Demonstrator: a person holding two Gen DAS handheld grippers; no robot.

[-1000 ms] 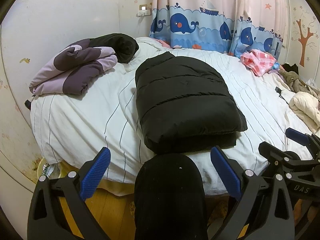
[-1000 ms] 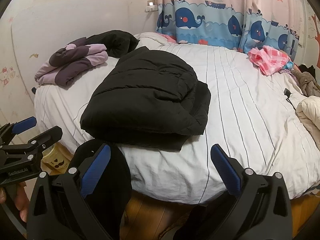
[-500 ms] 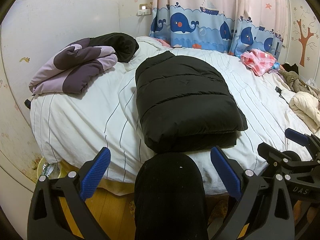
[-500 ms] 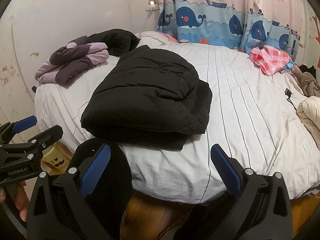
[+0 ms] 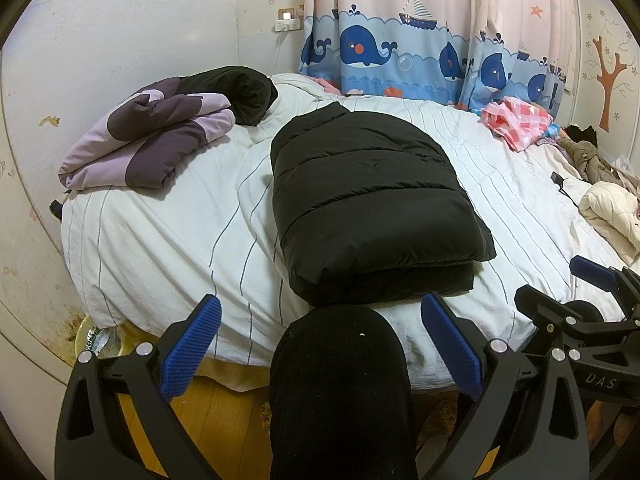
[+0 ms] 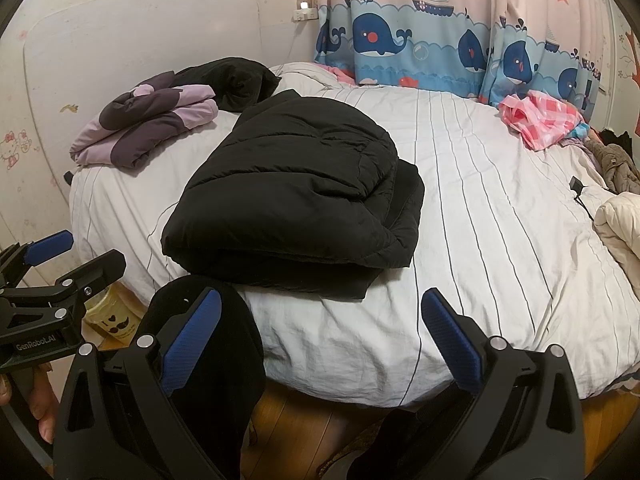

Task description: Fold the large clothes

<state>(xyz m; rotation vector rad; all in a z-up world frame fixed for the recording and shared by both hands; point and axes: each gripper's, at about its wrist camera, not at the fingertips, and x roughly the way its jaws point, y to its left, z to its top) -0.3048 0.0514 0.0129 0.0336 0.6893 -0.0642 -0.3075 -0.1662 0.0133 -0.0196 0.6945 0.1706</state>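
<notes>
A black puffer jacket [image 5: 372, 204] [image 6: 296, 196] lies folded into a thick rectangle on the white striped bed [image 5: 168, 236] [image 6: 500, 240], near its front edge. My left gripper [image 5: 320, 344] is held open below the bed edge, short of the jacket, with nothing between its blue pads; a person's black-clad knee [image 5: 340, 384] fills the gap in view. My right gripper [image 6: 320, 332] is open too, off the bed edge and right of the jacket's near corner. Each gripper appears at the side of the other's view.
A folded purple and lilac jacket [image 5: 148, 140] and a black garment [image 5: 240, 88] lie at the bed's back left. Pink checked cloth [image 5: 520, 124], a cream jacket [image 5: 612, 212] and a cable [image 6: 580, 192] are at the right. Whale curtains [image 5: 420, 48] hang behind. Wooden floor [image 5: 224, 412] lies below.
Almost nothing has moved. Both grippers stay open and clear of the jacket; the right view has crept very slightly.
</notes>
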